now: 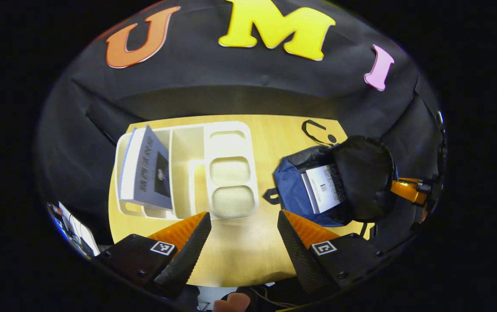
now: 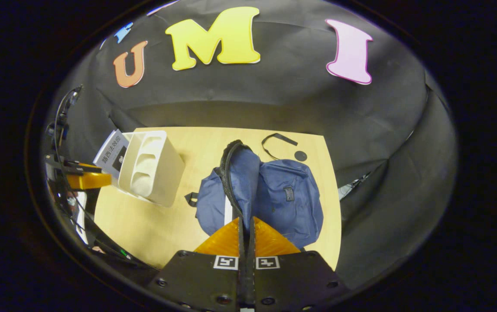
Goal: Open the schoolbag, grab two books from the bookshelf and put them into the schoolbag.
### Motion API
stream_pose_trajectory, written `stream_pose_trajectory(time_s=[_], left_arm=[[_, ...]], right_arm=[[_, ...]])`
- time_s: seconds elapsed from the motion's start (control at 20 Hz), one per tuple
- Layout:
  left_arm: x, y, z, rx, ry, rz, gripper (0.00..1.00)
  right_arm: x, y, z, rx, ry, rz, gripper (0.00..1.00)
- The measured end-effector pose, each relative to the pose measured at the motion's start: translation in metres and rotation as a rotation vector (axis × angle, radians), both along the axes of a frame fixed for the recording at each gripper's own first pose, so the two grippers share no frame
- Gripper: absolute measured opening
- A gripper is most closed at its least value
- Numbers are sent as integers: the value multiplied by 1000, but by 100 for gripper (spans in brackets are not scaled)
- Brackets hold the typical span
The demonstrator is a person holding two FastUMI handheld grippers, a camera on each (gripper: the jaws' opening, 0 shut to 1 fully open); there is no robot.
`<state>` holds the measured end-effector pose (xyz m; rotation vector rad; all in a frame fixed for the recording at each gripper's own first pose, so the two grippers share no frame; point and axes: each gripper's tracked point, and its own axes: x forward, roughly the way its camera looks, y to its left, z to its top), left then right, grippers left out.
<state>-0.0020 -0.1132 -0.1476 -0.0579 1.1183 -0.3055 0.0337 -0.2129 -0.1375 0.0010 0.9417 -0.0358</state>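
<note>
The blue schoolbag (image 1: 293, 190) lies open on the wooden table (image 1: 239, 242), with a white book (image 1: 324, 188) inside it. Its black-lined flap (image 1: 363, 173) is lifted, and my right gripper (image 2: 245, 232) is shut on the flap's zipper edge (image 2: 230, 173). In the right gripper view the bag (image 2: 287, 195) spreads just ahead of the fingers. The white bookshelf (image 1: 226, 169) lies to the bag's left, and a grey-blue book (image 1: 148, 171) leans in its left end. My left gripper (image 1: 244, 236) hangs open above the table between the shelf and the bag, holding nothing.
A black strap (image 1: 315, 132) and a small black disc (image 2: 300, 155) lie on the table behind the bag. Cables and papers (image 1: 73, 227) sit off the table's left side. In the right gripper view the shelf (image 2: 151, 167) stands left of the bag.
</note>
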Motion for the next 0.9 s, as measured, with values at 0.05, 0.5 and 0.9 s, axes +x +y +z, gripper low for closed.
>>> stream_pose_trajectory(time_s=[0.05,0.5,0.9], left_arm=[[4,20,8,8,-10,20,98],[39,126,41,7,96,83,98],[77,145,7,29,251,24,100]], right_arm=[[0,1,-1,-4,-2,-2,0],[-4,9,-7,-3,-4,-9,0],[-5,1,-7,-2,7,-28,0]])
